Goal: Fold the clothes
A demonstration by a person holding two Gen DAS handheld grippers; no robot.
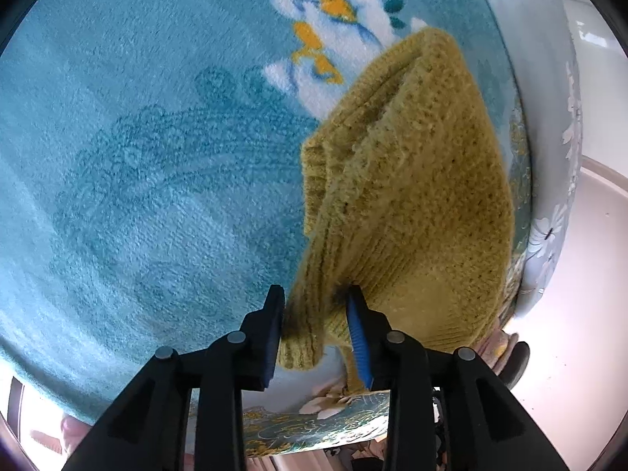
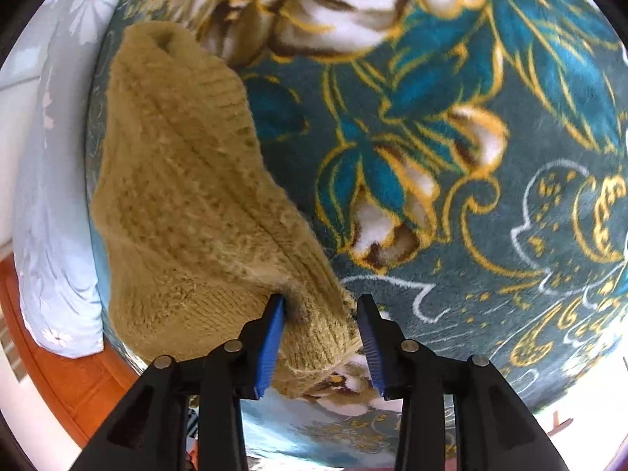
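Mustard knit, the sweater (image 1: 408,196) hangs between my two grippers above the teal blanket (image 1: 137,157) on the bed, each ribbed corner bunched between blue fingers (image 1: 359,333) that look only partly closed. With so little caught in my left gripper (image 1: 316,329) and right gripper (image 2: 320,333), I judge the heavy wool could slip free or land skewed near the bed's edge.

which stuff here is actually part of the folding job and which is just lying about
Part of the job:
- mustard knit sweater
- left gripper, jaws around a sweater edge
- right gripper, jaws around a ribbed edge

Just there:
- teal floral blanket under the sweater
- pale flowered bedding beside it
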